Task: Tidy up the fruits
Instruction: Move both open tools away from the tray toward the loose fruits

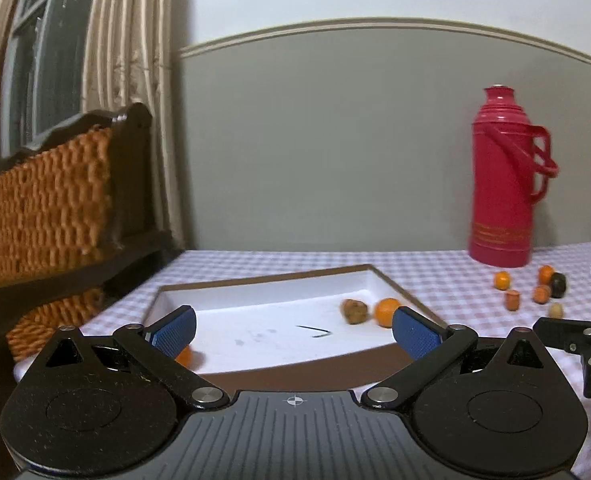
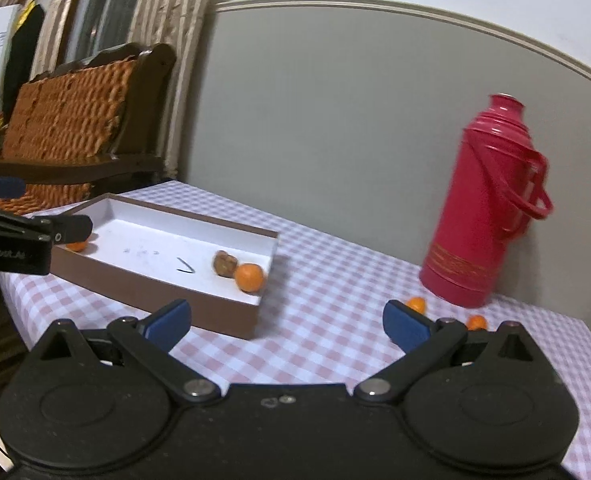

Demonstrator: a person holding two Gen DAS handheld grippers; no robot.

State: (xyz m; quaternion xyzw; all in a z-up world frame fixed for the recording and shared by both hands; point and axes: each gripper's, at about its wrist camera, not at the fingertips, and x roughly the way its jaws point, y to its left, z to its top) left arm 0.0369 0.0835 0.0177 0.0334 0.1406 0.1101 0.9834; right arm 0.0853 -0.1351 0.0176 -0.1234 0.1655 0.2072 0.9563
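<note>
The left gripper (image 1: 294, 330) is held over the near edge of the shallow white box (image 1: 263, 292), its blue fingers (image 1: 177, 330) spread wide with nothing gripped between them. Inside the box, an orange (image 1: 387, 312) and a brown fruit (image 1: 354, 311) are seen touching near the right wall, and another small orange (image 1: 185, 357) is partly hidden behind the left finger at the near left corner. The right gripper (image 2: 287, 322) is likewise spread wide and empty, held above the checked desk (image 2: 327, 280) to the right of the box. More small fruits (image 1: 535, 288) are scattered toward the right edge of the desk, near the foot of a red thermos (image 1: 503, 180) at the back edge.
</note>
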